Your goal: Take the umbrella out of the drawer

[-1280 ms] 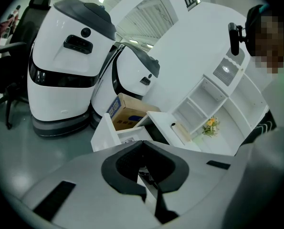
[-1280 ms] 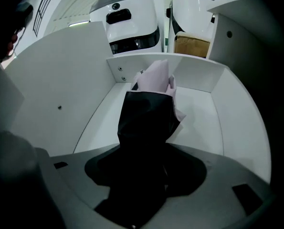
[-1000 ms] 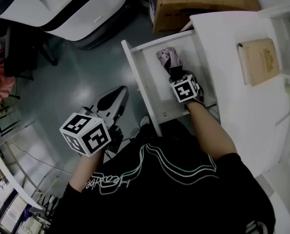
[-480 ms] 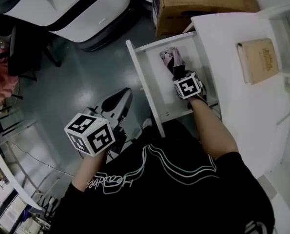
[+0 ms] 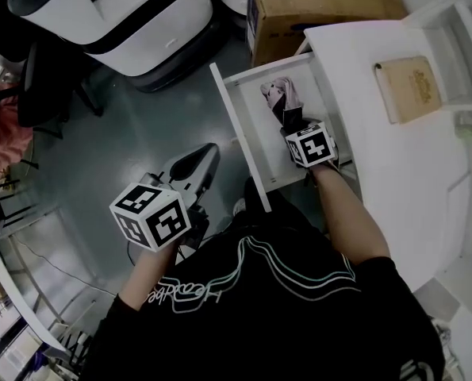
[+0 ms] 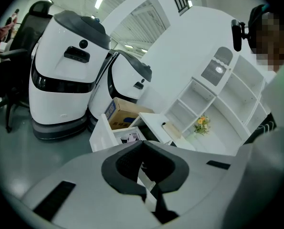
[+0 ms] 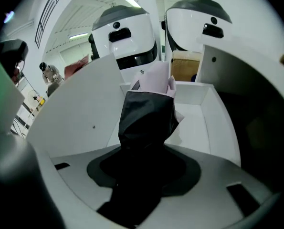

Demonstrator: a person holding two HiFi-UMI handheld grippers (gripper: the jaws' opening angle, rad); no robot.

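Umbrella sat pinched in our right tongs, jaws just closed on it. We judged a straight lift best, clearing the drawer wall at nine o'clock; left tongs closed, empty.

A tan book lies flat on the white tabletop. A cardboard box stands on the grey floor just beside the tabletop. Two white machines stand near the box, with a dark chair further left. Yellow flowers sit on a white shelf.
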